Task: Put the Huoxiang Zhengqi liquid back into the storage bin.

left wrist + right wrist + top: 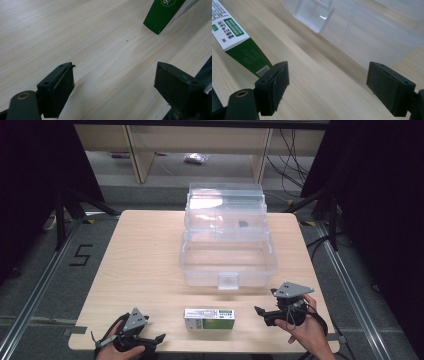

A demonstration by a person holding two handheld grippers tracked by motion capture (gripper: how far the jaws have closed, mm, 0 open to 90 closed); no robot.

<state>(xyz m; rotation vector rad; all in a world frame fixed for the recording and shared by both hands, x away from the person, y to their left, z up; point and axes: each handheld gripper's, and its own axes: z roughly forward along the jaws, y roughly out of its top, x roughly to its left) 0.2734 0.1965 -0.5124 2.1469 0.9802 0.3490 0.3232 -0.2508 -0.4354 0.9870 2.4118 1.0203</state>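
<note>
Green-and-white carton (209, 318) flat on its long side near the front edge of the wooden table (145, 255), between the two grippers and touching neither. Left gripper (159, 339) low at the front-left corner, jaws spread wide over bare wood, nothing between them; a green corner of the carton (162, 15) just ahead in the left gripper view. Right gripper (259, 311) just right of the carton, jaws likewise parted and empty, pointing toward it; printed end of the carton (234, 37) beside one jaw. Farther back, clear plastic box (227, 255) at mid-table, lid raised, front latch (228, 281) hanging toward the carton. Beyond the table, grey floor (220, 167) and wooden furniture legs (137, 152).
</note>
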